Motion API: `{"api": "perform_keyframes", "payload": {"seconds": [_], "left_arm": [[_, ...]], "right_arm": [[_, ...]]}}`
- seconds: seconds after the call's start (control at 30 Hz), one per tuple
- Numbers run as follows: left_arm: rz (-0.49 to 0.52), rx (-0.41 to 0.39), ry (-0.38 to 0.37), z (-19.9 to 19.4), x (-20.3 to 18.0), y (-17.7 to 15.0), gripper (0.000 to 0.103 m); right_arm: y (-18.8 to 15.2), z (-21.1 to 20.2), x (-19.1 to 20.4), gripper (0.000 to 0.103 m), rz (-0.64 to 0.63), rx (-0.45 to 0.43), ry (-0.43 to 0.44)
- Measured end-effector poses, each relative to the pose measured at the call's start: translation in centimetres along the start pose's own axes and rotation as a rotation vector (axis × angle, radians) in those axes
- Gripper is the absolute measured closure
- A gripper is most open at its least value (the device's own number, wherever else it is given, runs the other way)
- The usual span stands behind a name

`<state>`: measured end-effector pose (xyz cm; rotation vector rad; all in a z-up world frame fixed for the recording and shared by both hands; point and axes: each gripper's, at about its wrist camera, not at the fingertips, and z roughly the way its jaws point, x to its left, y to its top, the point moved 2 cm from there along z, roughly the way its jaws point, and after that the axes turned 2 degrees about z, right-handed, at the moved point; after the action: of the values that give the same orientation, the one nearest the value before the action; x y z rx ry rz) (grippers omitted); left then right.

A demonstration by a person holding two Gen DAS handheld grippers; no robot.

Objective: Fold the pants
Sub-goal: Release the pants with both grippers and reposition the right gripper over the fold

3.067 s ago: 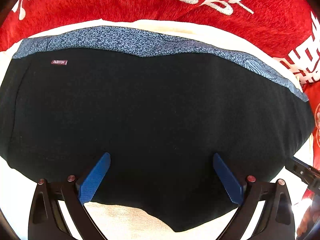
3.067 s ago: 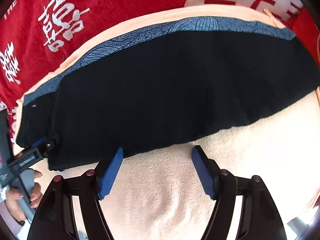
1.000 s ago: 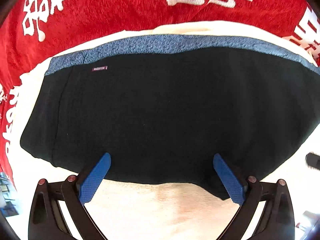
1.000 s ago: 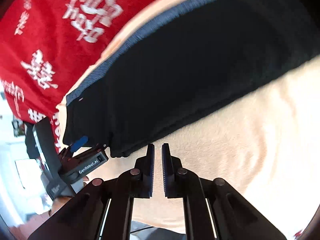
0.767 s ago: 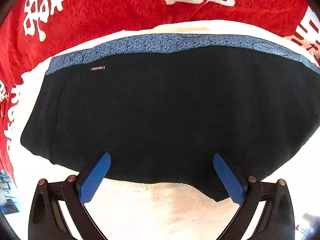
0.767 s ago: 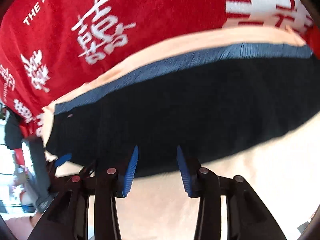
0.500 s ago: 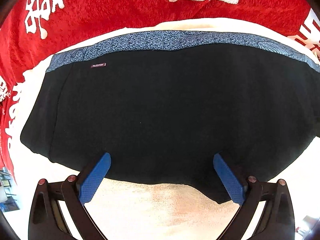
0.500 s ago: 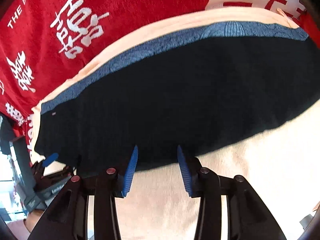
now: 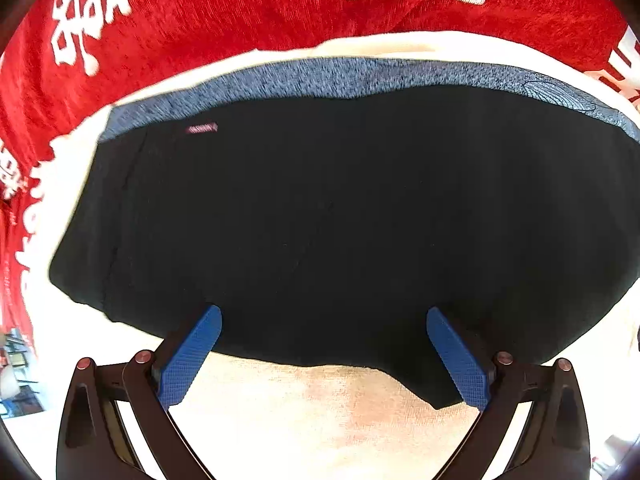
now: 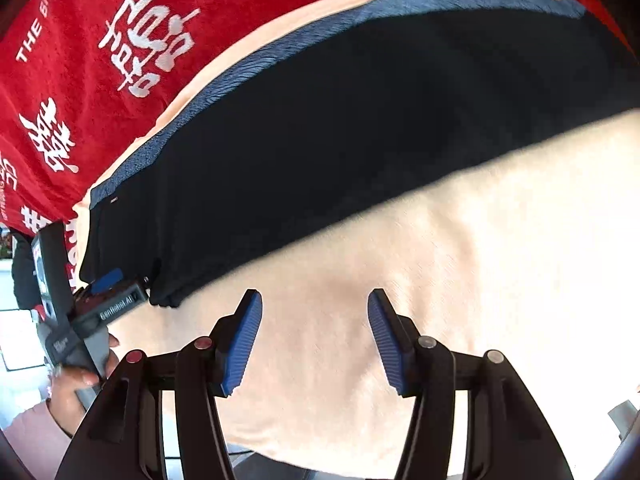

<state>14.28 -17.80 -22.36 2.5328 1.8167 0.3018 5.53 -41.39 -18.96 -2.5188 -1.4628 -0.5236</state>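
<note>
Black pants (image 9: 328, 216) with a blue patterned waistband (image 9: 340, 76) lie folded flat on a cream towel (image 9: 320, 412). My left gripper (image 9: 322, 322) is open and empty, its blue pads over the pants' near edge. In the right wrist view the pants (image 10: 340, 132) stretch across the upper half. My right gripper (image 10: 314, 306) is open and empty above bare cream towel (image 10: 460, 280), short of the pants' near edge. The left gripper (image 10: 108, 284) shows at the far left by the pants' corner, held by a hand (image 10: 72, 384).
A red cloth with white characters (image 9: 240, 12) lies beyond the towel, also in the right wrist view (image 10: 100, 48). The towel's near edge drops off below the right gripper (image 10: 320, 460).
The right gripper went from shut to open and pulled back from the pants' edge over the towel. The left gripper stays open and has shifted slightly over the pants.
</note>
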Motion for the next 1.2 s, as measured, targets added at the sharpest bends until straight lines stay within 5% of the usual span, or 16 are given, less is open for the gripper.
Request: {"api": "perform_keyframes", "payload": {"seconds": [0.23, 0.63, 0.97, 1.2], "left_arm": [[0.047, -0.05, -0.007, -3.8, -3.3, 0.6, 0.0], [0.178, -0.097, -0.107, -6.5, -16.7, 4.4, 0.0], [0.16, -0.117, -0.12, -7.1, -26.1, 8.4, 0.0], [0.117, -0.06, -0.09, -4.5, -27.5, 8.7, 0.0]], "right_arm": [[-0.3, -2.4, -4.4, 0.044, 0.096, -0.038, 0.016], [2.4, -5.8, -11.8, 0.044, 0.219, -0.129, 0.011], [8.2, -8.7, -18.3, 0.044, 0.318, -0.244, -0.029], [14.4, -9.6, -17.5, 0.044, 0.202, -0.326, -0.052]]}}
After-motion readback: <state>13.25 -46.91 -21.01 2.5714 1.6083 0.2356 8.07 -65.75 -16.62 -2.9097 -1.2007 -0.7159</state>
